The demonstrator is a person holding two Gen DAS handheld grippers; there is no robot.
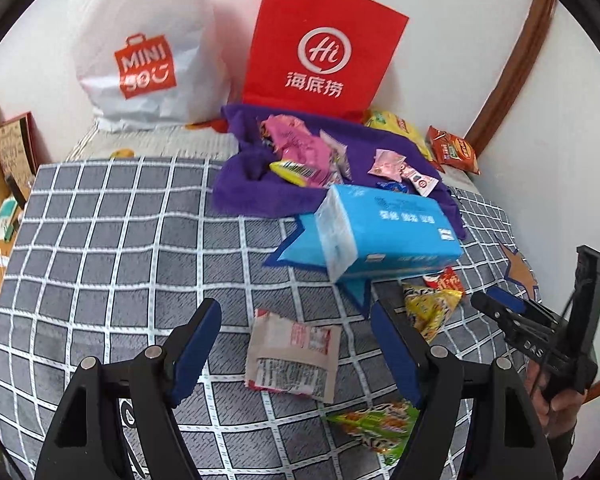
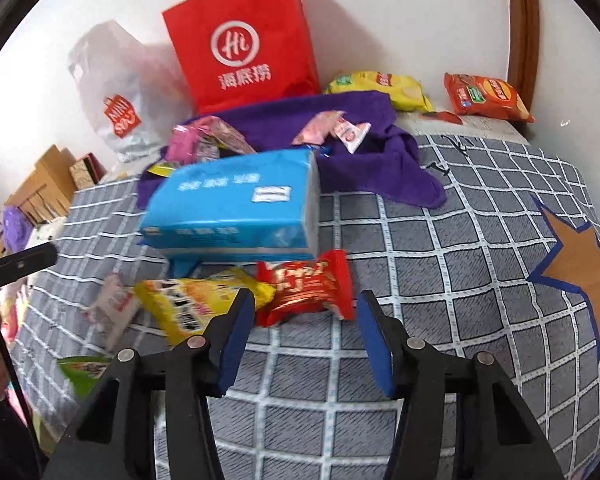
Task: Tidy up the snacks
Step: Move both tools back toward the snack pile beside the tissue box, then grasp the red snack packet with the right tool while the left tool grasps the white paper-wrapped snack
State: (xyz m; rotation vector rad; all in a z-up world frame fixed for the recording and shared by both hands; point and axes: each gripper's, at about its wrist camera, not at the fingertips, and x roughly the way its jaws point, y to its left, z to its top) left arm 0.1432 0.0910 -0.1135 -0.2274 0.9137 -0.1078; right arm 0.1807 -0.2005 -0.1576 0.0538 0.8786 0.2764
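My matt black plastic fingers (image 2: 416, 364) are carrying blue foam-like pads. Glossy film is wrapping the red snack packet (image 2: 306, 288) and tissue pack (image 2: 232, 208); the purple towel (image 2: 380, 152) is looking plush.

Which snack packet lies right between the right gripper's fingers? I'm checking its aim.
The red packet, just ahead of the right gripper, untouched. The yellow packet lies outside its left finger; the others are farther off.

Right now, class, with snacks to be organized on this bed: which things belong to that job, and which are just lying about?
Belongs to the job:
red snack packet
yellow snack packet
white wrapper
green packet
pink packets
crisp bags

Just lying about:
blue tissue pack
purple towel
red paper bag
white shopping bag
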